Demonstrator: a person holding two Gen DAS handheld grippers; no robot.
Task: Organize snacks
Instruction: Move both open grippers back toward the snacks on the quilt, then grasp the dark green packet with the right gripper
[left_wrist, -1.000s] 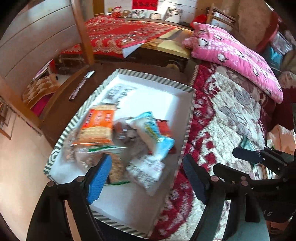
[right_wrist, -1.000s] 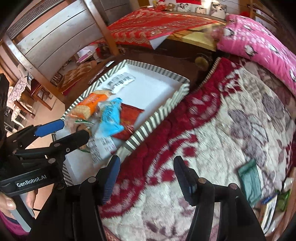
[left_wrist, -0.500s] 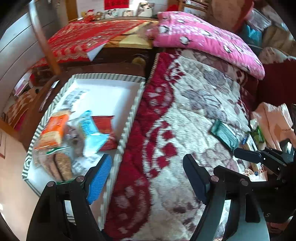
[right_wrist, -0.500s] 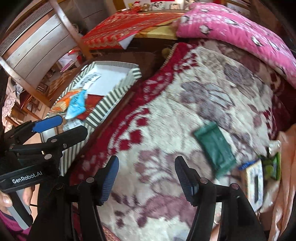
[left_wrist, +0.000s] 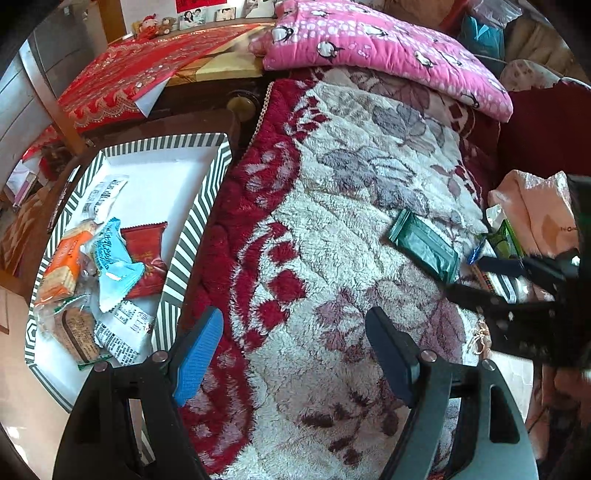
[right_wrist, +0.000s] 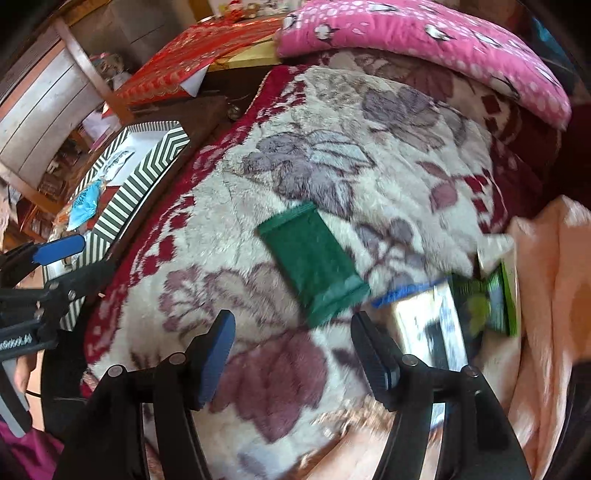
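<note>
In the left wrist view, my left gripper (left_wrist: 295, 354) hung with jaws apart and empty over the blanket (left_wrist: 332, 258). Only this view showed the striped tray (left_wrist: 192, 236) at left already full of packets, the red packet (left_wrist: 146, 258) among them. I judged that a careless drop there could slide packets over the rim.

In the right wrist view, my right gripper (right_wrist: 293, 350) had jaws opening, nothing between them, with the green packet (right_wrist: 314, 262) just above centre. Only here did the lime-green packet (right_wrist: 498, 299) show clearly at right. Blur worried me: I might pinch the fleece too.
</note>
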